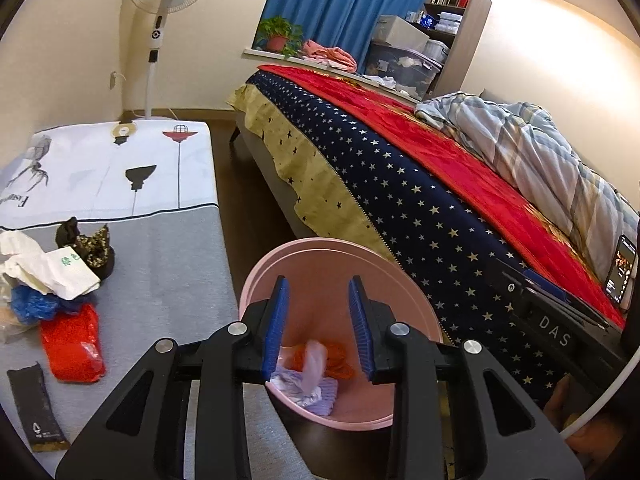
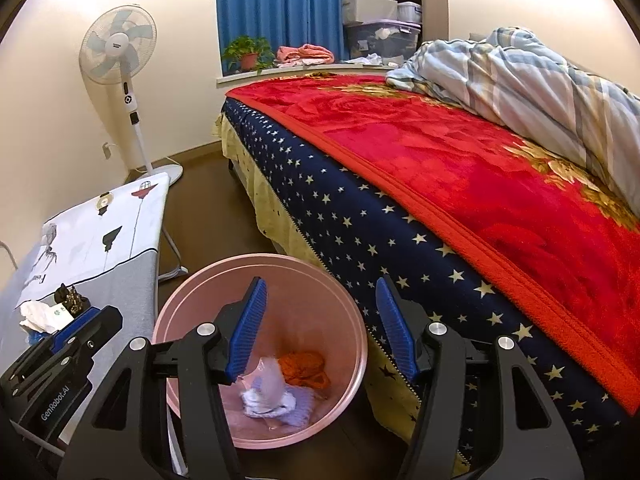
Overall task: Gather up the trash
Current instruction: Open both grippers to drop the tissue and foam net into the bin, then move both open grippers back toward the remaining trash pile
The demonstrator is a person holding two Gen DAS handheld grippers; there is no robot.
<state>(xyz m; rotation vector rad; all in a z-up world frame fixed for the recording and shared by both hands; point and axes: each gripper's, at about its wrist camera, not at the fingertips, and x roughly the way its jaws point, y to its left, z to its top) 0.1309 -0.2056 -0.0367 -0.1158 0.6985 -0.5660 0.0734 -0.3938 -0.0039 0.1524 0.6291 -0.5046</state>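
Both grippers hang over a pink bin (image 1: 276,256) (image 2: 256,258) on the floor between the table and the bed. My left gripper (image 1: 318,284) is open with nothing between its blue pads. My right gripper (image 2: 322,280) stands wider open, also with nothing in it. Inside the bin lie an orange scrap (image 1: 340,360) (image 2: 302,366), pale lavender paper (image 1: 320,396) (image 2: 296,408) and a blurred translucent plastic piece (image 1: 314,360) (image 2: 272,378). On the grey table (image 1: 168,280) lie white paper (image 1: 44,268), a blue bag (image 1: 32,304), a red bag (image 1: 72,344), a dark wrapper (image 1: 36,412) and a dark crumpled packet (image 1: 90,246).
A bed (image 2: 440,184) with a red blanket and starry side runs along the right, close to the bin. A phone (image 1: 620,272) leans on it. A standing fan (image 2: 120,52) is in the far corner. Dark floor (image 2: 208,200) runs between table and bed.
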